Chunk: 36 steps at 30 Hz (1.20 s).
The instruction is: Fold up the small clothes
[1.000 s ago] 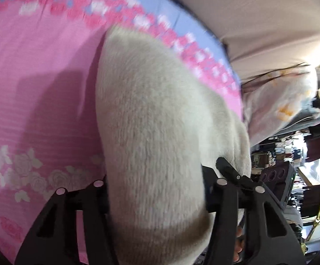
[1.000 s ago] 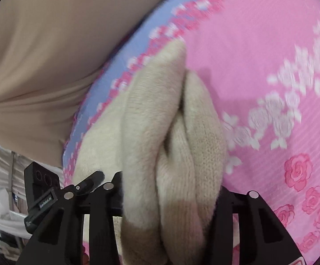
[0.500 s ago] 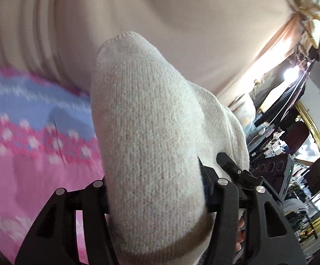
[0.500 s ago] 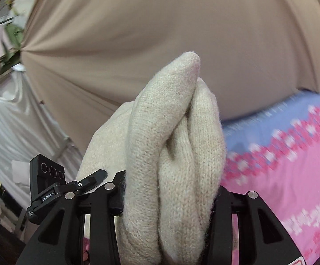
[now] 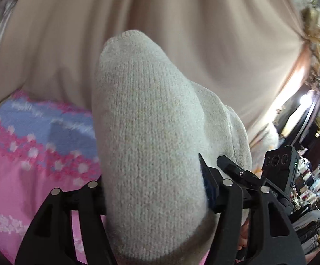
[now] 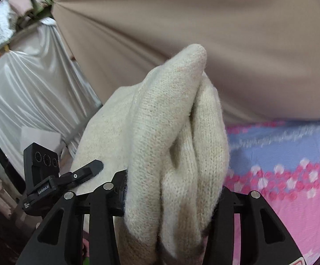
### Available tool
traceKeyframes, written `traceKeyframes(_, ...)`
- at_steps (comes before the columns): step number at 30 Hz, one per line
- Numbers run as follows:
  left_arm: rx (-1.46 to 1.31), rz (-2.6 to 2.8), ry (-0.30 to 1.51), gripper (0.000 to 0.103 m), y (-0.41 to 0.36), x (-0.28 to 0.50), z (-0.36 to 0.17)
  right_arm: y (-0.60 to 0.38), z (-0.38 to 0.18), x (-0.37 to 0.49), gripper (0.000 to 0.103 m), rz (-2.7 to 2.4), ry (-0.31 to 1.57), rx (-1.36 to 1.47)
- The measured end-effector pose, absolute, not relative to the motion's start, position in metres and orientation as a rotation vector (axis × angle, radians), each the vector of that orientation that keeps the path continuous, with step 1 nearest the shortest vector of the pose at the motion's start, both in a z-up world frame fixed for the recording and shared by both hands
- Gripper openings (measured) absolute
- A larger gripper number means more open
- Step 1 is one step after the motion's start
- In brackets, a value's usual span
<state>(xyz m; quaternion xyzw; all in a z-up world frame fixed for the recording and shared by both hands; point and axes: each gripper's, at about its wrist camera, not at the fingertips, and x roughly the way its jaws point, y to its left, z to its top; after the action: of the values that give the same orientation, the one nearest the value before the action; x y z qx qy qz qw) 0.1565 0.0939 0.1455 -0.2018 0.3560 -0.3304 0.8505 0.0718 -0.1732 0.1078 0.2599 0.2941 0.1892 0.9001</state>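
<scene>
Left claw (image 5: 155,196) is clamped on a thick fold of the cream knitted garment (image 5: 146,132), whose bunched cloth stands up between the two black fingers and fills the middle of the left wrist view. Right claw (image 6: 171,198) is likewise clamped on the same garment (image 6: 177,137), here gathered into several upright folds pinched between its fingers, with more knit trailing off to the left behind the other claw's camera block (image 6: 41,161). Garment is held raised, apart from the bedspread (image 5: 27,154), a pink cover with a blue band and rose pattern that lies below and behind it (image 6: 292,176). Beige curtain (image 5: 182,33) hangs behind the far edge of the bedspread in both views. White drape (image 6: 27,92) hangs at the left of the right wrist view. Cluttered shelves (image 5: 310,190) show at the right of the left wrist view.
</scene>
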Motion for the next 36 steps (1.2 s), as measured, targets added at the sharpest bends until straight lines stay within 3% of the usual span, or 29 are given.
traceKeyframes(3,-0.446,-0.560,0.917,0.073,0.110,0.187,0.044,-0.160,-0.014,0.109,0.061,0.269,0.819,0.573)
traceKeyframes(5,-0.427,-0.449,1.042,0.070,0.116,0.198,-0.025,-0.159,-0.085,0.117,0.061,0.104,1.037,0.586)
traceKeyframes(7,-0.411,-0.309,1.185,0.055,0.136,0.194,-0.086,-0.166,-0.121,0.097,0.040,0.049,1.106,0.652)
traceKeyframes(9,-0.481,-0.335,1.146,0.056,0.158,0.177,-0.090,-0.162,-0.107,0.066,0.036,0.057,1.037,0.660)
traceKeyframes(11,-0.493,-0.344,1.085,0.056,0.172,0.161,-0.068,-0.146,-0.080,0.054,0.024,0.097,1.001,0.583)
traceKeyframes(15,-0.472,-0.405,1.008,0.067,0.165,0.153,-0.031,-0.102,-0.039,0.062,0.023,0.172,0.947,0.453)
traceKeyframes(19,-0.317,-0.432,1.076,0.070,0.121,0.165,-0.051,-0.083,-0.089,0.103,0.022,0.100,1.131,0.331)
traceKeyframes(21,-0.236,-0.379,1.133,0.070,0.108,0.169,-0.077,-0.088,-0.124,0.112,0.011,0.059,1.237,0.349)
traceKeyframes(22,-0.164,-0.331,1.156,0.073,0.103,0.170,-0.091,-0.094,-0.119,0.110,0.011,0.053,1.219,0.410)
traceKeyframes(24,-0.167,-0.320,1.159,0.074,0.110,0.166,-0.093,-0.096,-0.098,0.103,0.014,0.046,1.184,0.451)
traceKeyframes(26,-0.268,-0.319,1.149,0.072,0.132,0.159,-0.083,-0.094,-0.073,0.091,0.025,0.044,1.128,0.409)
traceKeyframes(28,-0.324,-0.309,1.143,0.072,0.154,0.150,-0.073,-0.093,-0.063,0.076,0.054,0.028,1.108,0.323)
traceKeyframes(32,-0.188,-0.395,1.164,0.075,0.163,0.114,-0.069,-0.106,-0.083,0.055,0.054,-0.016,1.158,0.337)
traceKeyframes(36,-0.019,-0.372,1.174,0.074,0.144,0.099,-0.096,-0.130,-0.119,0.048,0.054,0.023,1.239,0.612)
